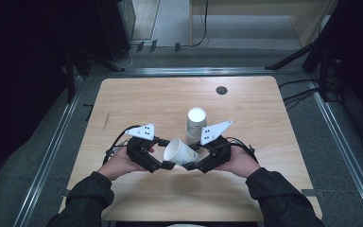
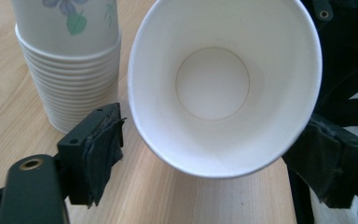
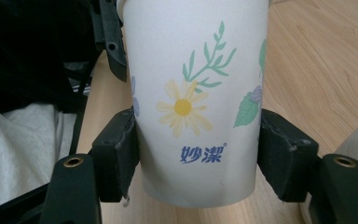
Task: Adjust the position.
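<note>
Right gripper view shows the right tongs point(image 3: 193, 161) clamped on the paper cup point(image 3: 193, 93), black pads pressed to both sides of its printed wall near the base. From the high view the cup lies tipped between the hands, its long axis near level, mouth toward the left tongs point(image 1: 167, 164). Those stand apart around the rolled rim point(image 2: 223, 172); whether a pad touches it is hard to tell. Thin, smooth, tapered paper, easily crushed. Just beyond, an upright stack of cups point(image 1: 196, 124) stands on the pale wood-grain bench point(image 1: 137, 101), nearer the right hand
</note>
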